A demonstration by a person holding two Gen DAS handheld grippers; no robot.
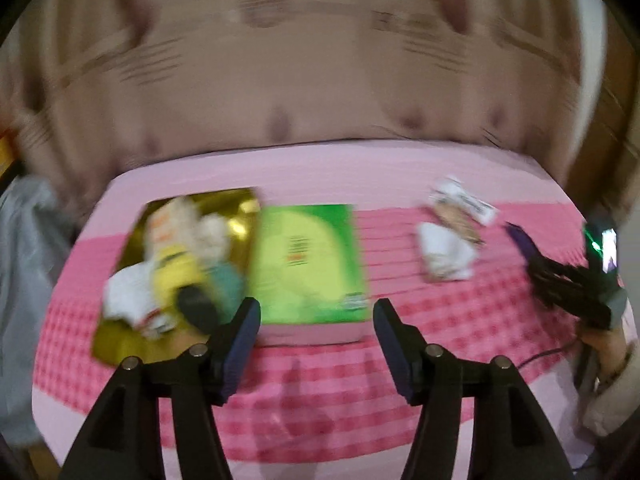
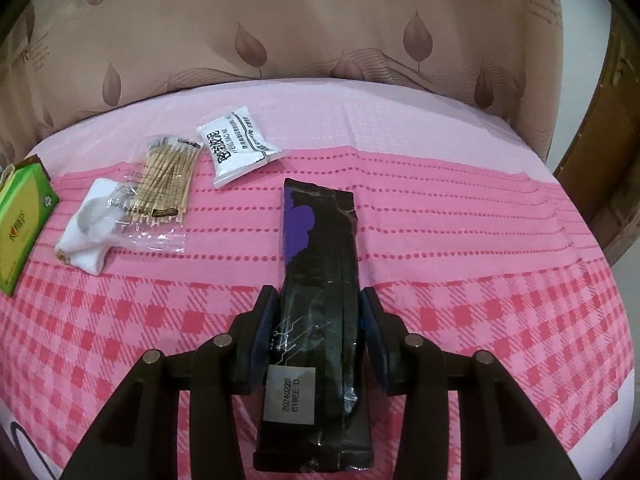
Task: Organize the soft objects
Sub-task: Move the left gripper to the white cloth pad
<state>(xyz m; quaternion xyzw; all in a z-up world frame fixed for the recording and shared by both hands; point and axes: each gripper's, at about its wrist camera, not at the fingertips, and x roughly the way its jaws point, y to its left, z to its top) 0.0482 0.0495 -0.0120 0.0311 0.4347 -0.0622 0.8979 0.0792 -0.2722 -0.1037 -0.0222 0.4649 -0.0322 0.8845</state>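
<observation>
Right wrist view looks down along the right hand-held gripper, whose two blue-padded fingers are clenched on a long black pouch with a purple patch near its far end and a white date label near the camera. The pouch runs away from the camera over a pink checked cloth that covers the counter. Far left of it lie a white sachet printed in black, a clear bag of wooden cotton swabs just beside it, and a white folded cloth touching the bag's near left corner. A green box sits at the left edge. A beige curtain with a leaf print hangs behind the counter.

Left wrist view is blurred. The left hand-held gripper stands released, its fingers wide apart with nothing between them, hovering above the near edge of the green box. Left of the box, touching it, is a gold tray holding a pile of soft things: a yellow item, white packets, a teal piece and something dark near the left finger; the blur hides what they are. Far right, the white cloth and swab bag lie together, and the right gripper's body shows at the right edge with the black pouch in it, a hand below
</observation>
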